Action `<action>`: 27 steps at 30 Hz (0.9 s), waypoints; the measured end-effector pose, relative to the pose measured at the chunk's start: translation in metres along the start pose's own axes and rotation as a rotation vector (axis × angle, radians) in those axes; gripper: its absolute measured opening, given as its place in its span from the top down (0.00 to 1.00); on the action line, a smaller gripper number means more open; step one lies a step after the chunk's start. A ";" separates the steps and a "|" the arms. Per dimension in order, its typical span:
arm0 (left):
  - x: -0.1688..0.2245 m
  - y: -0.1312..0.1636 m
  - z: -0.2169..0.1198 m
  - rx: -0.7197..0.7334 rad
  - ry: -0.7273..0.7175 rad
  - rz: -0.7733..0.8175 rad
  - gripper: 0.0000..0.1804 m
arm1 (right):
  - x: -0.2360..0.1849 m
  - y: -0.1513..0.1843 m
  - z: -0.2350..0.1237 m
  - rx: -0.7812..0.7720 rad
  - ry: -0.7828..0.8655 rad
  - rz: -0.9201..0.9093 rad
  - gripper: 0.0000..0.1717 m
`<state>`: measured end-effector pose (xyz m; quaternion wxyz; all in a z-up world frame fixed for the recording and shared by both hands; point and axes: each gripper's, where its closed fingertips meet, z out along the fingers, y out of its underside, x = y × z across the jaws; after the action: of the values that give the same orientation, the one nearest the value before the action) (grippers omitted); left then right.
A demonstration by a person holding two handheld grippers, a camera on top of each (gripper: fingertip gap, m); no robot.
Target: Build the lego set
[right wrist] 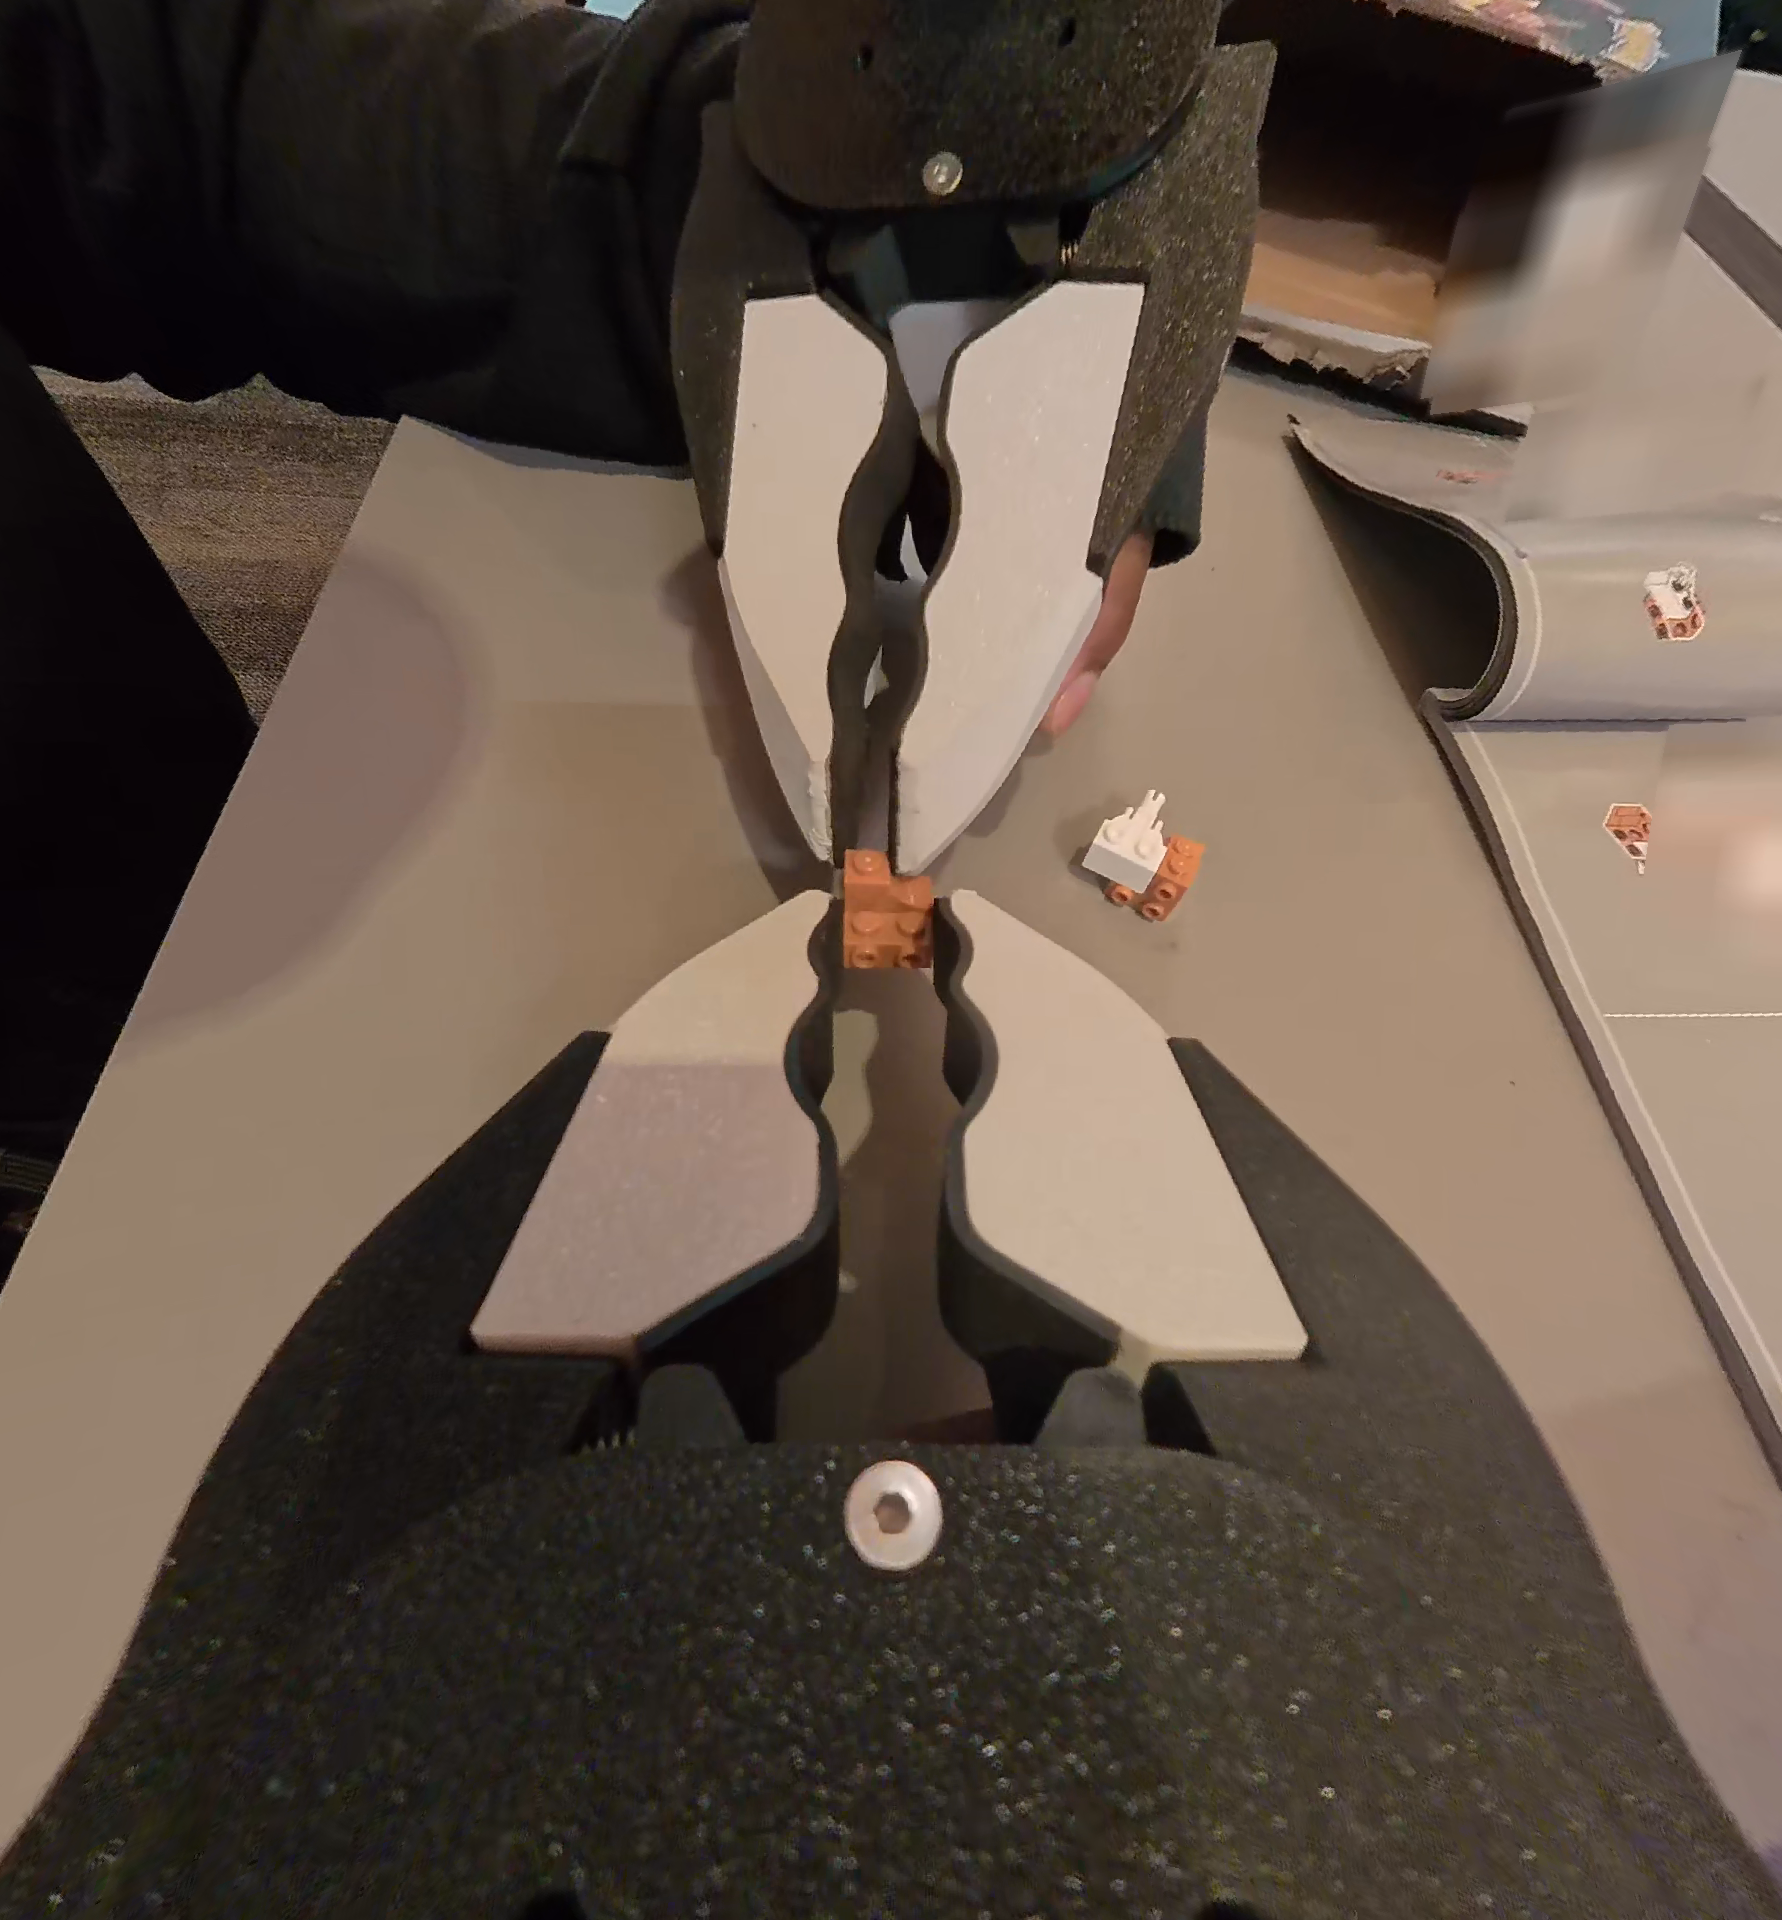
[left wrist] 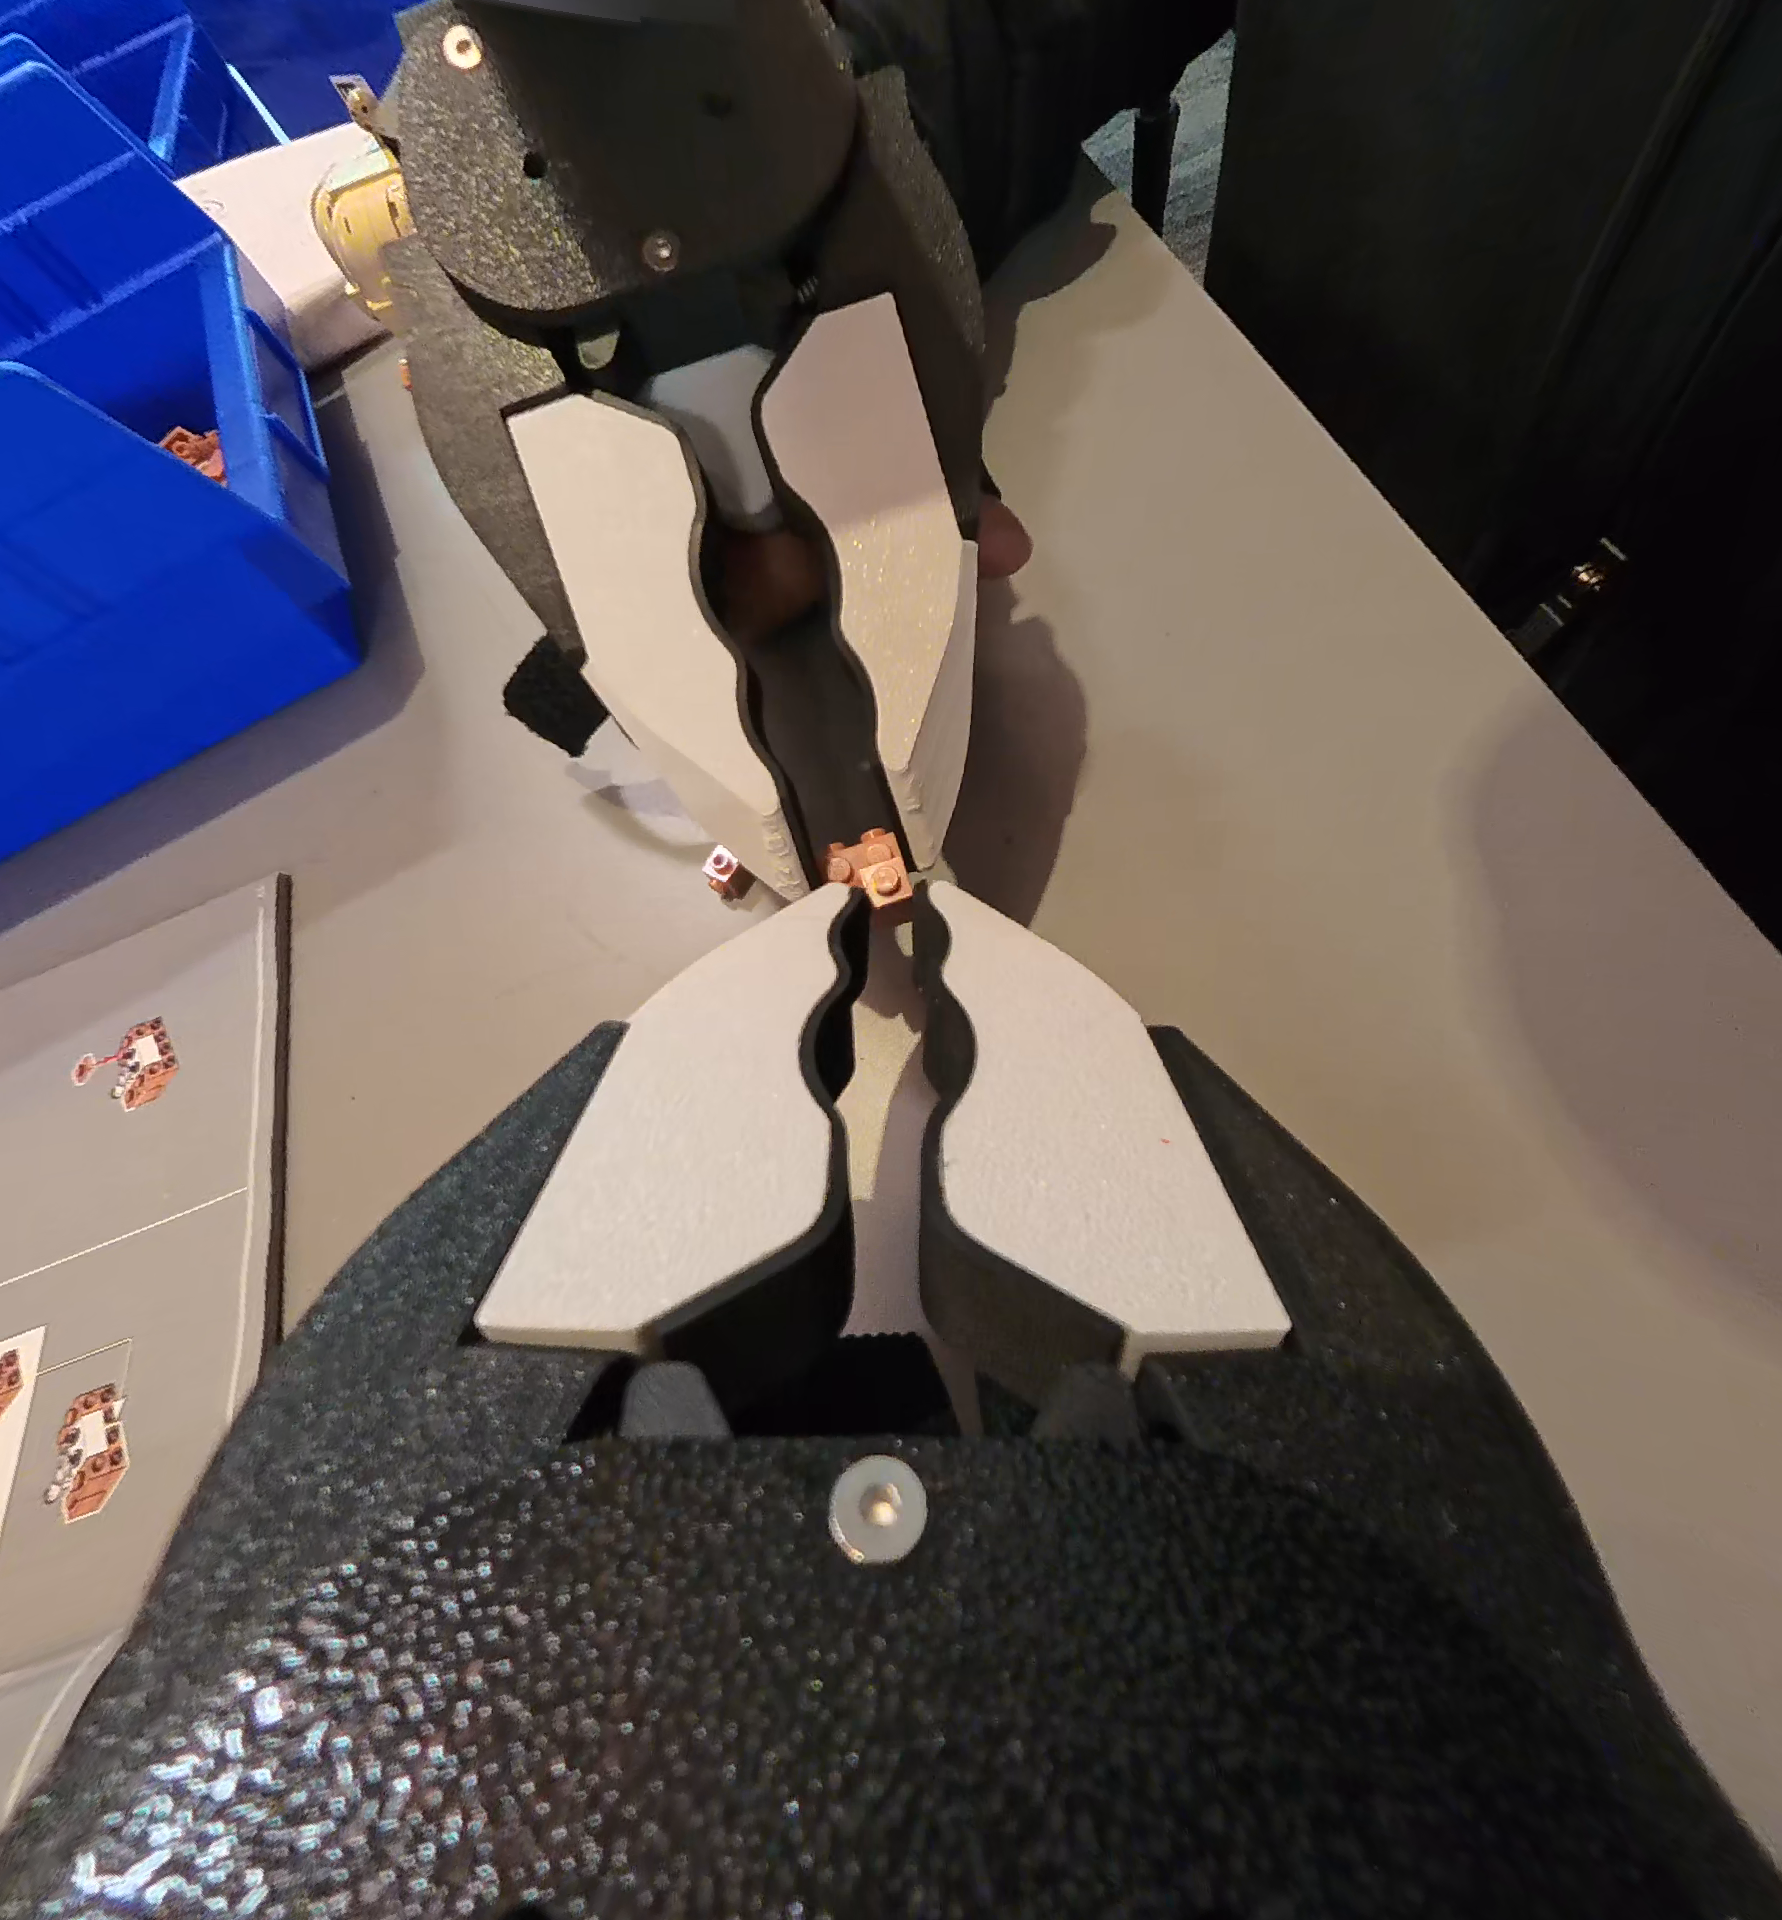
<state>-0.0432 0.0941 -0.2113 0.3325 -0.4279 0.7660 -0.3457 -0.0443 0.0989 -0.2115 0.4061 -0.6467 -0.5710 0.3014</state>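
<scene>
Left wrist view: I see my left gripper [left wrist: 892, 902] at frame centre, pinching a small orange brick [left wrist: 883, 883] at its tips, meeting the right gripper tip to tip.
Right gripper from here: it comes down from the top of the frame, its tips on a larger orange brick piece [left wrist: 859, 855] touching mine.
Surroundings, left: blue bins [left wrist: 118, 436] upper left, an instruction booklet [left wrist: 97, 1195] lower left, a small loose assembly [left wrist: 727, 871] just left of the tips, all on the pale surface [left wrist: 1282, 935].
Right wrist view: my right gripper [right wrist: 889, 925] is clamped on the orange brick piece at centre; the small brick [right wrist: 866, 868] sits at its far edge.
Doing it well: I judge I should line the studs up squarely, press straight, and keep both grips firm.
</scene>
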 end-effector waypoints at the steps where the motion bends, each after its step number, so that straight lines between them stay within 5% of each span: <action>1: 0.000 0.000 0.000 0.002 0.000 0.001 0.96 | 0.000 0.000 0.000 -0.002 0.002 -0.001 0.91; 14: -0.003 -0.008 -0.005 0.061 -0.016 -0.015 0.96 | 0.002 -0.007 -0.004 0.059 0.015 0.007 0.91; 27: -0.012 -0.031 -0.019 0.181 -0.143 0.103 0.88 | 0.006 -0.025 -0.018 0.227 -0.134 0.278 0.91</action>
<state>-0.0401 0.0972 -0.1731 0.4408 -0.3798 0.7271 -0.3644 -0.0403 0.1023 -0.1804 0.3919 -0.6480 -0.4641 0.4594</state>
